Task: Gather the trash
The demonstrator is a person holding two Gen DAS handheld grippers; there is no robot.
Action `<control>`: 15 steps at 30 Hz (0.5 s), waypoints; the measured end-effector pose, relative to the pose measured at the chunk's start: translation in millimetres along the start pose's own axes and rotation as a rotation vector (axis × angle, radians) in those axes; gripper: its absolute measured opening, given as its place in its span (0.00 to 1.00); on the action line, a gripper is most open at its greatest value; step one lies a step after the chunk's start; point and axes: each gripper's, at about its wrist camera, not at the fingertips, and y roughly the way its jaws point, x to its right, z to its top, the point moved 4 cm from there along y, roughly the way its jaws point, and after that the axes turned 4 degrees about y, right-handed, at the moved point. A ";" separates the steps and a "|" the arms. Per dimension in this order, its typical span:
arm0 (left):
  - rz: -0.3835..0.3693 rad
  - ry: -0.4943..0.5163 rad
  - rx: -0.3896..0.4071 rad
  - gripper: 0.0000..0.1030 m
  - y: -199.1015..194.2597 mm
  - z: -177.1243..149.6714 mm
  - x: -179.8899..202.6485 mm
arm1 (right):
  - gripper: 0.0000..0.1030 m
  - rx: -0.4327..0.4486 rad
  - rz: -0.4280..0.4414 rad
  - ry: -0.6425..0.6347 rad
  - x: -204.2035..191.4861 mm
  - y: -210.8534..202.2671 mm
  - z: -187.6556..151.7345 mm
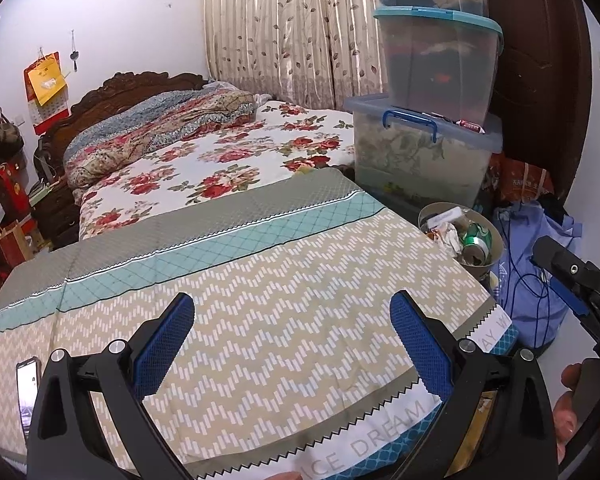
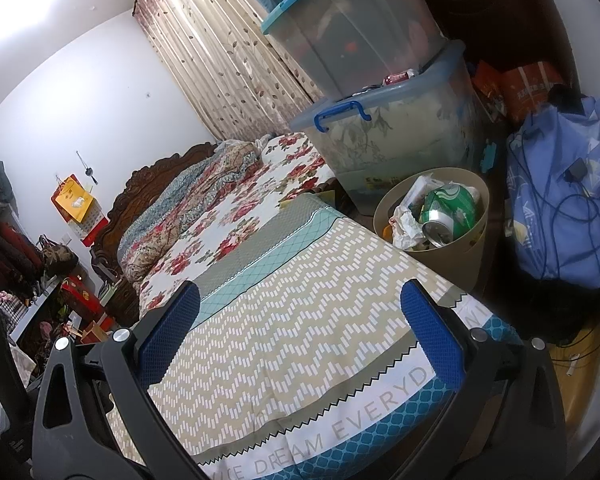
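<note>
A beige round trash bin [image 2: 456, 256] stands on the floor at the bed's far right corner; it also shows in the left wrist view [image 1: 496, 248]. It holds a green can [image 2: 448, 208], crumpled white paper [image 2: 406, 220] and other scraps. My left gripper [image 1: 294, 320] is open and empty above the zigzag-patterned bedcover [image 1: 284, 288]. My right gripper [image 2: 300, 312] is open and empty above the same cover [image 2: 300, 320], with the bin ahead to its right. The right gripper's body shows at the right edge of the left wrist view [image 1: 576, 280].
Stacked clear storage boxes [image 2: 380, 80] stand behind the bin. A blue cloth bag [image 2: 564, 208] with cables sits right of it. A phone [image 1: 27, 396] lies on the cover at the left. A floral quilt [image 1: 160, 132] and headboard lie beyond.
</note>
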 end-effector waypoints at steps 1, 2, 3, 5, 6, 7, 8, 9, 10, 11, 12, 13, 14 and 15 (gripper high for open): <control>0.002 0.000 0.002 0.92 -0.4 0.0 0.1 | 0.96 0.000 0.000 0.000 0.0 -0.3 -0.1; 0.004 0.000 0.004 0.92 -0.8 -0.2 0.2 | 0.96 0.000 0.000 0.000 0.0 -0.5 -0.2; 0.007 0.000 0.005 0.92 -1.0 -0.2 0.4 | 0.96 0.000 0.000 -0.001 0.0 -0.7 -0.3; 0.012 0.001 0.006 0.92 -1.4 0.1 0.6 | 0.96 0.000 0.000 0.000 0.1 -0.5 0.0; 0.016 0.002 0.007 0.92 -1.9 0.1 0.8 | 0.96 0.000 0.000 0.000 0.2 -0.9 0.0; 0.020 0.001 0.008 0.92 -2.2 0.0 0.9 | 0.96 0.000 0.000 0.001 0.2 -0.9 0.0; 0.022 0.000 0.008 0.92 -2.6 0.0 0.6 | 0.96 0.001 0.000 0.000 0.1 -0.5 0.1; 0.023 -0.002 0.009 0.92 -2.9 -0.1 0.6 | 0.96 0.002 0.000 -0.001 0.1 -0.8 0.1; 0.022 -0.004 0.009 0.92 -3.3 0.0 0.4 | 0.96 0.001 -0.001 -0.001 0.2 -0.6 0.2; 0.022 -0.007 0.010 0.92 -3.5 0.0 0.2 | 0.96 0.002 -0.001 0.001 0.5 -0.7 -0.1; 0.020 -0.010 0.010 0.92 -3.7 -0.1 0.0 | 0.96 0.002 -0.002 0.001 0.4 -0.8 -0.1; 0.017 -0.013 0.009 0.92 -3.9 0.0 -0.1 | 0.96 0.003 -0.002 0.001 0.4 -1.1 -0.1; 0.014 -0.015 0.008 0.92 -3.9 -0.2 -0.3 | 0.96 0.004 -0.002 0.000 0.5 -1.3 -0.1; 0.011 -0.018 0.007 0.92 -3.8 -0.4 -0.5 | 0.96 0.005 -0.003 0.000 0.3 -1.8 0.1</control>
